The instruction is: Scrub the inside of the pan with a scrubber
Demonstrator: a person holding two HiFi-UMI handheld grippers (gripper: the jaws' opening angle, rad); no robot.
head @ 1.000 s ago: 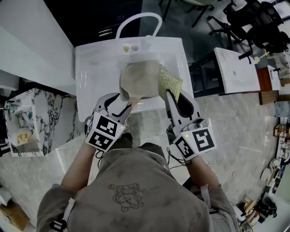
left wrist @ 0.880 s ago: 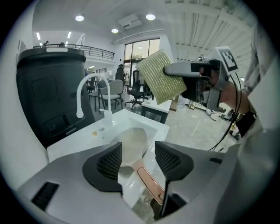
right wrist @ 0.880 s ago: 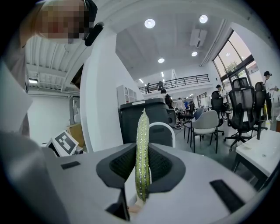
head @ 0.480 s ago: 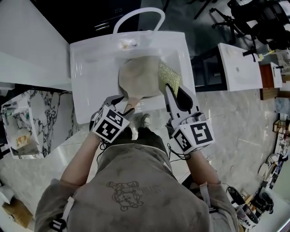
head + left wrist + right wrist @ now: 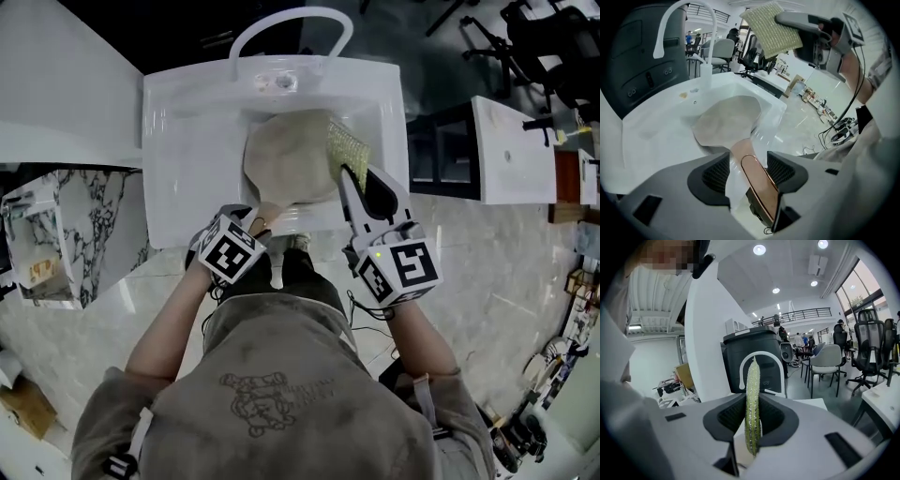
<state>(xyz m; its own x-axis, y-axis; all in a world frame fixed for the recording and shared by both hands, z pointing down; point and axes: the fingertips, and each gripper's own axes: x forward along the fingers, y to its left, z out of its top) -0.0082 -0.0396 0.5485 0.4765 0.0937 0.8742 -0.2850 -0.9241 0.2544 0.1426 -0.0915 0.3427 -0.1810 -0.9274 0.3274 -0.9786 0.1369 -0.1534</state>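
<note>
Our pan sits in the sink while the scrubber hangs above it.
The pan [image 5: 286, 159] lies in the white sink [image 5: 187, 159] just ahead of both tools, open side up, and its copper-coloured handle [image 5: 757, 180] runs back towards us, in between the jaws of our left tool [image 5: 747, 171]. Those jaws are spread: we see a bare gap beside the handle on its left, so they are not clamping it. Our right tool [image 5: 752, 416] is pinched tight on the yellow-green scrubber [image 5: 752, 399], which stands on edge between its pads. From the left tool we see the scrubber raised ahead and to the right, over the pan's right side and clear of it. Beyond the pan, at the far end of the sink from both tools, the white tap [image 5: 291, 19] arches up.
</note>
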